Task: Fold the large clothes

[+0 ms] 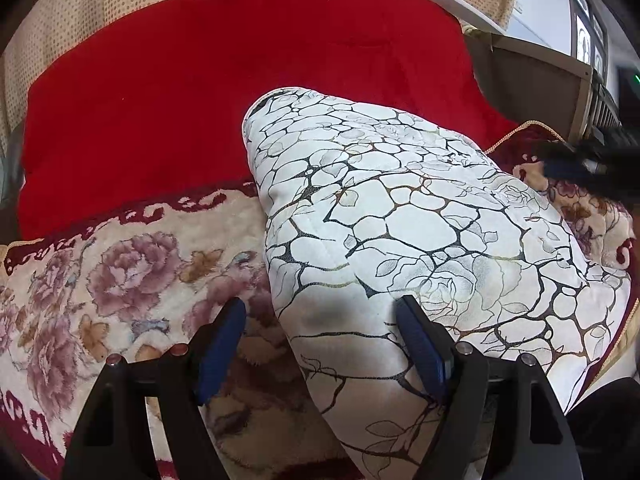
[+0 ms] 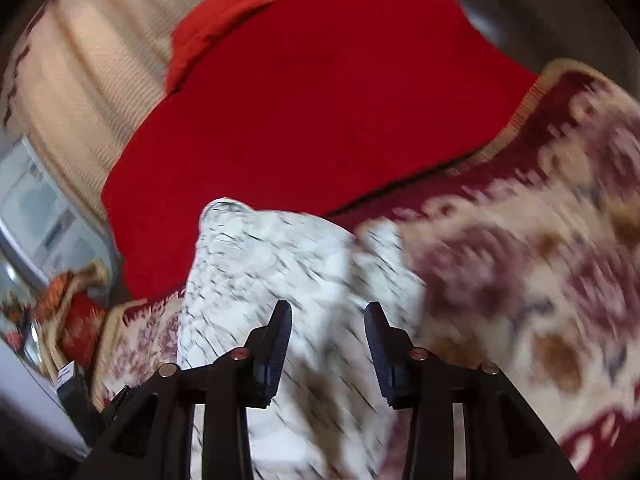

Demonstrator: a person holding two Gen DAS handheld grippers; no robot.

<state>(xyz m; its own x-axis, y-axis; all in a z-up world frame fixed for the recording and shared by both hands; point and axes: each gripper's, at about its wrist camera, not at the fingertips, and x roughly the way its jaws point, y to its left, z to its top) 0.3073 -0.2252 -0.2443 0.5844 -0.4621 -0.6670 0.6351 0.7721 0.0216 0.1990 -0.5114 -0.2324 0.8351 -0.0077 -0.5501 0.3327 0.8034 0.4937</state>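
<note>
White padded garment with black crackle print (image 1: 400,216) lies mid-frame on floral plush blanket (image 1: 100,280); red bedspread (image 1: 200,92) above. Left gripper (image 1: 322,344) and right gripper (image 2: 327,336) both spread, pinching nothing.

White crackle-print garment (image 1: 400,216) folded on floral blanket (image 1: 120,280); left claw (image 1: 320,344) open, straddling its near edge; red bedspread (image 1: 200,92) behind.
</note>
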